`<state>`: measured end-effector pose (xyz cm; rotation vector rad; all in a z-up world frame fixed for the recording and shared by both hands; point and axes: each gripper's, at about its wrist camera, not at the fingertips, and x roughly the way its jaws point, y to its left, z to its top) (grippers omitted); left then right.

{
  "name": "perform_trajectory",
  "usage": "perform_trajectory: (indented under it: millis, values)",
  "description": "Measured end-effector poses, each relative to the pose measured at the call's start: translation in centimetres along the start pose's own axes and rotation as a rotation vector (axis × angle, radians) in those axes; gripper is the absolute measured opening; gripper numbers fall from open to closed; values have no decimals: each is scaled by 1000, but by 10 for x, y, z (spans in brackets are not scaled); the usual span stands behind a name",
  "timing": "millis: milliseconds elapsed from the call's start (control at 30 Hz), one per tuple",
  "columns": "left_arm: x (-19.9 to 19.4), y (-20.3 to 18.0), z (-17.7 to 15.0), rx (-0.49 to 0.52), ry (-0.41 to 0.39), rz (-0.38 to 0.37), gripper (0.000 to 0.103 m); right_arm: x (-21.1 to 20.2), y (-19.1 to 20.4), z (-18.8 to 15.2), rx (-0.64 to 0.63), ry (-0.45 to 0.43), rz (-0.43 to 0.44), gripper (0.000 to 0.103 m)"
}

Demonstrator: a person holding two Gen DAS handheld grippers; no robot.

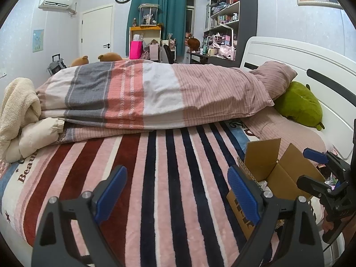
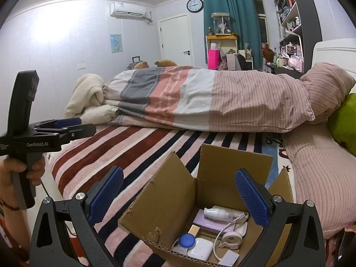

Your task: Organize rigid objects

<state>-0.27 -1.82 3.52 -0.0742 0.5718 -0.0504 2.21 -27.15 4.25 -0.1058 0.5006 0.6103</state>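
Jaws of both the left gripper (image 1: 175, 191) and right gripper (image 2: 179, 197) stand wide, empty. In the cardboard box (image 2: 171, 202), the pump bottle (image 2: 219, 213) looks light, stiff, slippery; grip its body.

From the left wrist the cardboard box (image 1: 264, 166) hides its contents behind its flaps and the left gripper's finger, the green plush (image 2: 343, 122) is clipped by the right-wrist frame edge, and the shelf items (image 1: 224, 17) are too small to identify.

Both wrist cameras look along their tongs, tilted down across the bed (image 1: 169, 178). The right one sits close over the cardboard box (image 2: 175, 191); the left sees the box at its right edge. Both share the folded quilt (image 1: 142, 91) and far wall.
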Motion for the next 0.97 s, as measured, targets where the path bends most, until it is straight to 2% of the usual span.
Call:
perform_trajectory:
  millis: [967]
  values:
    - [0, 3, 0, 4, 1, 1, 90, 2, 4, -7, 13, 4, -12, 101]
